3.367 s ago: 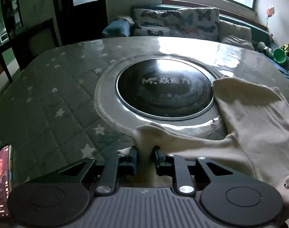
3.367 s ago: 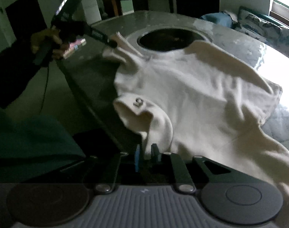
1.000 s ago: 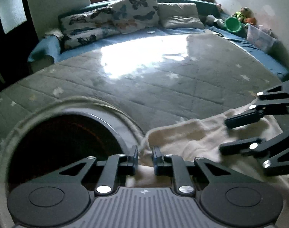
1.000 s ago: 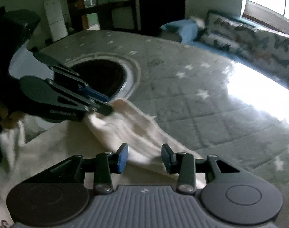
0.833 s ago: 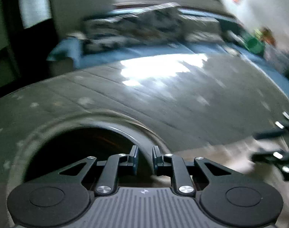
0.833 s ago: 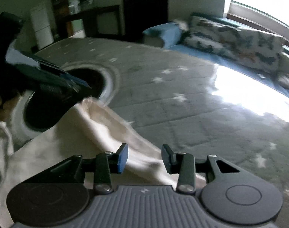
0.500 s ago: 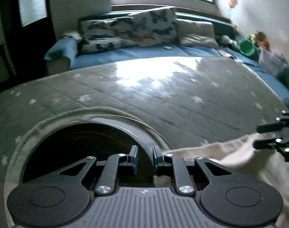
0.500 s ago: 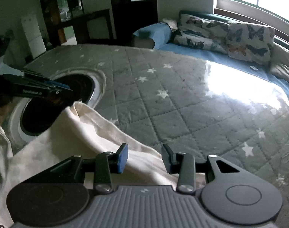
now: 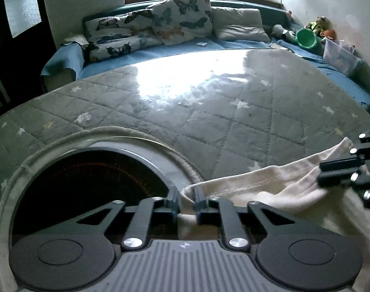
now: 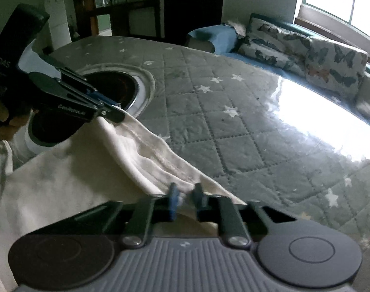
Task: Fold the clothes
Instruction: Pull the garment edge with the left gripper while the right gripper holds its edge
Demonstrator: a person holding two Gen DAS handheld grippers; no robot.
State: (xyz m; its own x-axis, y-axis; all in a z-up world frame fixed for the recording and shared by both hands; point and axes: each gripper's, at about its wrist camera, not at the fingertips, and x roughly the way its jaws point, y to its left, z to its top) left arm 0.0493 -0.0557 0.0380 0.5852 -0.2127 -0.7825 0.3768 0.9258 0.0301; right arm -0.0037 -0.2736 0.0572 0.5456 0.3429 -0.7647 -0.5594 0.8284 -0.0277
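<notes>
My left gripper (image 9: pixel 186 200) is closing on the cream garment's (image 9: pixel 253 189) hem. At three o'clock my right gripper (image 9: pixel 322 174) pinches the same hem. The dark round cooktop (image 9: pixel 87 185) sits at nine, the quilted star cover (image 9: pixel 209 112) at twelve.

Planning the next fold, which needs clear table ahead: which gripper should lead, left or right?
Right, probably. The right gripper and left gripper both pinch the cream garment, but right faces open quilted table; left sits at the dark round inset.

Quilted tabletop (image 9: pixel 233 112) ahead lies bare, open passage to sofa (image 9: pixel 160 48) edge. Dark round recess (image 9: pixel 87 182) on left, cream garment (image 10: pixel 63 182) covers near side.
</notes>
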